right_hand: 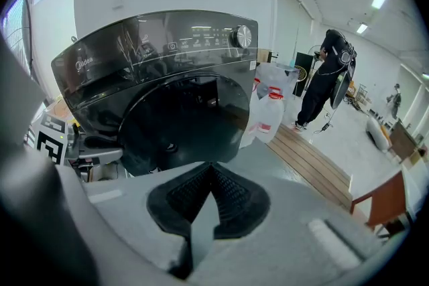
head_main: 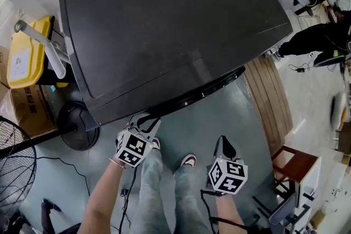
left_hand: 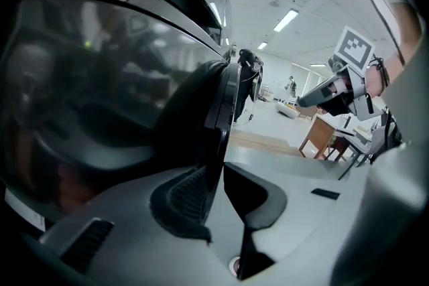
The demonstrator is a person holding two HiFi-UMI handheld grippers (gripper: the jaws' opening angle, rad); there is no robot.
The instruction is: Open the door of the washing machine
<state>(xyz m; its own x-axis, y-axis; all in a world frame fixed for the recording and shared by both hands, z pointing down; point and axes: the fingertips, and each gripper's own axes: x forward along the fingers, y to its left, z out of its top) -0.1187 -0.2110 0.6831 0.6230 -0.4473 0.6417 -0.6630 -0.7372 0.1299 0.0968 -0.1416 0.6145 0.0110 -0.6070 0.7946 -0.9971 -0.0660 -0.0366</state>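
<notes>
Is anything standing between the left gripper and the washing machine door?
Nothing visible does. The left gripper is at the door, whose edge sits between its jaws.

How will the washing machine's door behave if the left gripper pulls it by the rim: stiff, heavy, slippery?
The door looks rigid, so it likely swings as one piece without flexing. Its glossy rim may be slippery, so the left gripper, jaws astride it, could slide off. It looks shut, so it probably resists before giving.
</notes>
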